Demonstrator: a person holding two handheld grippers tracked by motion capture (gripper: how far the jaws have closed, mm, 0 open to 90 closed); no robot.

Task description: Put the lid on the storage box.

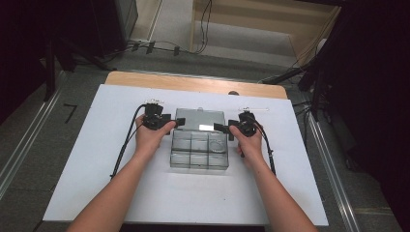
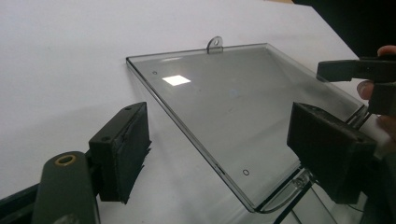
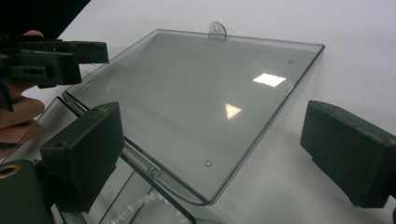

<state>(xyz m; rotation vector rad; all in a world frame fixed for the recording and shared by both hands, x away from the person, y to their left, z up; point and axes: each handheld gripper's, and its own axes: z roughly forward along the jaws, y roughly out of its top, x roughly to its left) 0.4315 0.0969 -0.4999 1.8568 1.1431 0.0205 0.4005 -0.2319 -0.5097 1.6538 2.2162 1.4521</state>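
Note:
A clear plastic compartment box (image 1: pixel 199 153) lies on the white table sheet (image 1: pixel 96 159), its lid (image 1: pixel 200 117) swung open and flat behind it. My left gripper (image 1: pixel 175 123) is at the box's left side by the hinge. It is open, and its jaws straddle the lid's (image 2: pixel 233 102) near corner without touching it. My right gripper (image 1: pixel 221 128) stands open at the right side, its jaws spread around the lid's (image 3: pixel 196 93) other corner. Each gripper view shows the other gripper, the right (image 2: pixel 359 74) and the left (image 3: pixel 51 58). Small pale beads (image 3: pixel 140 205) lie in one compartment.
A thin white stick (image 1: pixel 254 109) lies on the sheet behind my right gripper, and a small dark item (image 1: pixel 233 93) sits at the wooden back edge. The lid has a hang tab (image 2: pixel 215 44) at its far side. Cables trail from both grippers.

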